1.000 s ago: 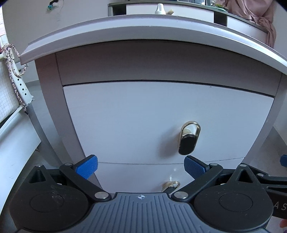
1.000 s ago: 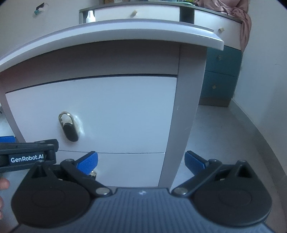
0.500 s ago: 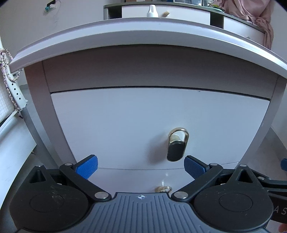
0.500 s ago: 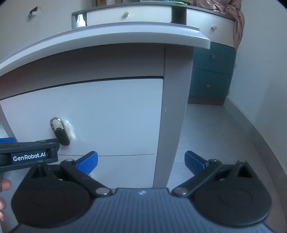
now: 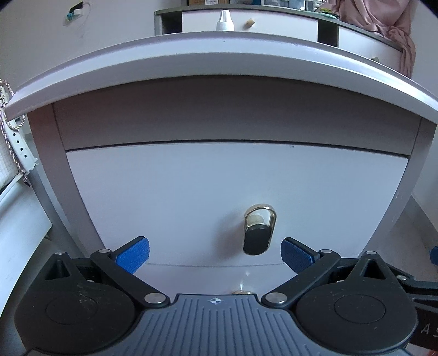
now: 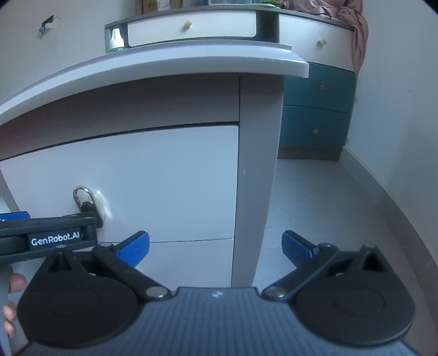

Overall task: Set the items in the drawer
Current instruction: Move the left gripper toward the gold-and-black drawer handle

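1. left gripper (image 5: 215, 253) sits low in its frame, jaws spread wide and holding nothing, facing the closed white drawer (image 5: 219, 197) that fills mid frame.
2. the left view alone shows the gold and black handle (image 5: 259, 229) whole, right of centre, just above the right blue pad.
3. right gripper (image 6: 215, 247) is also wide apart and empty, aimed at the cabinet's right post (image 6: 258, 175).
4. only the right view shows the teal drawers (image 6: 317, 115) at upper right and bare floor (image 6: 328, 208).
5. there the handle (image 6: 84, 198) is half hidden behind the other tool's black arm (image 6: 49, 237) at mid left.
6. a white bottle (image 5: 225, 20) peeks over the cabinet top, its body cut off; a lower handle (image 5: 241, 292) barely shows above the left gripper's body.
7. no items for the drawer can be made out.
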Demonstrator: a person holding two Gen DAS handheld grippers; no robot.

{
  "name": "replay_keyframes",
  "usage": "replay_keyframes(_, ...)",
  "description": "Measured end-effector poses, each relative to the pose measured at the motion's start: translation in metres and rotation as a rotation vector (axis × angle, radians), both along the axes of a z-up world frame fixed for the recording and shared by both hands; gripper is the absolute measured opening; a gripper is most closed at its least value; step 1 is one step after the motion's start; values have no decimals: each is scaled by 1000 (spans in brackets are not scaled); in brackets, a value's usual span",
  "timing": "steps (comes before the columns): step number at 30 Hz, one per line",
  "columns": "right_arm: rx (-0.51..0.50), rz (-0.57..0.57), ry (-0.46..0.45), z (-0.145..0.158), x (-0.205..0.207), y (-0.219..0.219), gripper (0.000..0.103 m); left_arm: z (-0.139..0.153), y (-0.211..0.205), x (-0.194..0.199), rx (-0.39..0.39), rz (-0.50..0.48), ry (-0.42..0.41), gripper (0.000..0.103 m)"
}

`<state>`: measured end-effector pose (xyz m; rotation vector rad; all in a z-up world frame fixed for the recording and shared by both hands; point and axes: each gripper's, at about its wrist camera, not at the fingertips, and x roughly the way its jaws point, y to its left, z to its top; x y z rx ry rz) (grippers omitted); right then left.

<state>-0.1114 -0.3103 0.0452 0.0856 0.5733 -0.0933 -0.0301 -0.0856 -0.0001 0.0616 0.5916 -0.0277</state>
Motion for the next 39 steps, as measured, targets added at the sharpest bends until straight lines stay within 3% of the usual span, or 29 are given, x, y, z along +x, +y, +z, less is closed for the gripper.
replay_keyframes(13, 9, -16, -6, 4, -4, -10, 103, -2, -26, -14, -3, -9, -23, 103)
replay_keyframes(28, 23, -15, -11, 6, -7, -19, 103, 17, -54, -54, -4, 6, -47, 103)
replay_keyframes(34, 27, -15, -16, 7, -6, -22, 103, 2, -34, -62, -1, 4, -52, 103)
replay_keyframes(39, 33, -15, -13, 6, -7, -26, 103, -6, -45, -56, 6, 6, -46, 103)
